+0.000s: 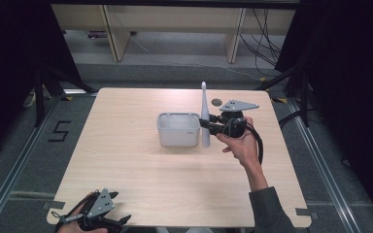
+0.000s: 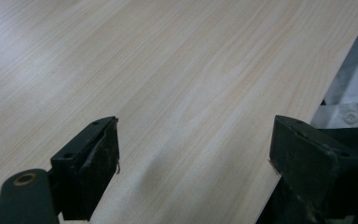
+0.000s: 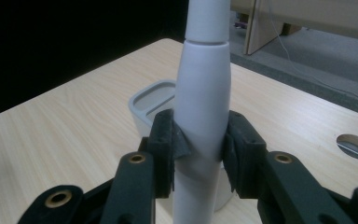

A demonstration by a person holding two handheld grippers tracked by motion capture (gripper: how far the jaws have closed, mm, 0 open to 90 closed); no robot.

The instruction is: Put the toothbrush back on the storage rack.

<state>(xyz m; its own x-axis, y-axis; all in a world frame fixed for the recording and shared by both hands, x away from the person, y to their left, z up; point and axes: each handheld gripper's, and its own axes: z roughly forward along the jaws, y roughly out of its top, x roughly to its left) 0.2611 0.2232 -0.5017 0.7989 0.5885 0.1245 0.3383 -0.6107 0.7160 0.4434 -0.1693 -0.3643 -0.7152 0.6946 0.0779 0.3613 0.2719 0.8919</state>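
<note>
A white brush handle (image 3: 201, 112) is clamped upright in the right gripper (image 1: 212, 125) — just beside the gray holder (image 1: 178, 129). The left gripper (image 2: 193, 154) is held wide open, nothing between — low at the table (image 1: 141, 170) edge.

a light wooden table (image 1: 126, 160) stands on a grey floor (image 1: 19, 160) with a black number five (image 1: 59, 131) on it; behind are pale wooden furniture legs (image 1: 114, 39), loose cables (image 1: 267, 39) and dark curtains (image 1: 9, 43)
</note>
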